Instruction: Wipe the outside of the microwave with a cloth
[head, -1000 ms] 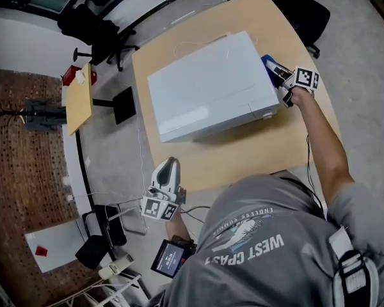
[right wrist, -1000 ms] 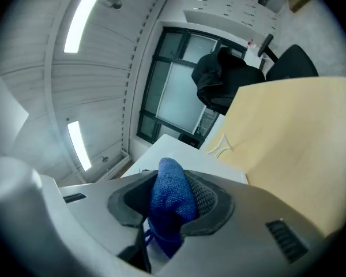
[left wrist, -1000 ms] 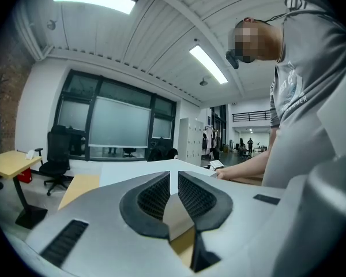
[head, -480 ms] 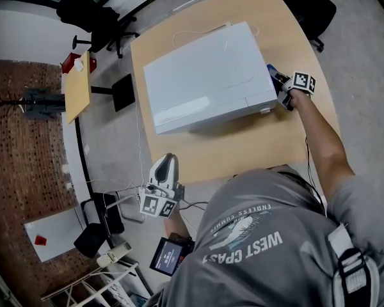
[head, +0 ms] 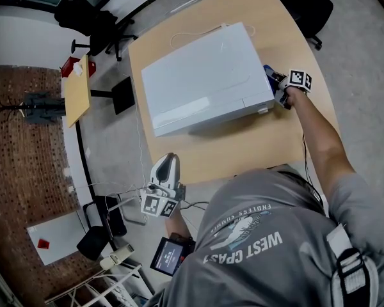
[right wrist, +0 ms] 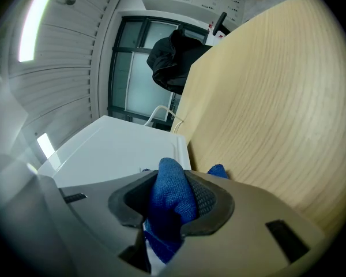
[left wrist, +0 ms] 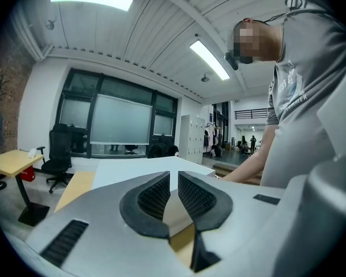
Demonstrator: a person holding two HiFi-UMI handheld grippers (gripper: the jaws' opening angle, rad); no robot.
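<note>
The white microwave (head: 205,82) stands on the wooden table (head: 243,149). My right gripper (head: 274,84) is at the microwave's right side, low near the tabletop, shut on a blue cloth (head: 267,74). In the right gripper view the blue cloth (right wrist: 172,198) is bunched between the jaws of the right gripper (right wrist: 173,190), with the microwave (right wrist: 112,149) just left of it and the table (right wrist: 271,103) on the right. My left gripper (head: 169,160) hangs off the table's near edge, away from the microwave. In its own view the left gripper (left wrist: 173,180) is shut with nothing held.
A white cable (head: 187,34) loops on the table behind the microwave. Black office chairs (head: 93,21) and a small wooden side table (head: 78,89) stand on the floor to the left. Another chair (head: 310,2) is at the table's far right corner.
My right gripper has sunk down the microwave's right side with the cloth in it. The left gripper has stayed where it was.
</note>
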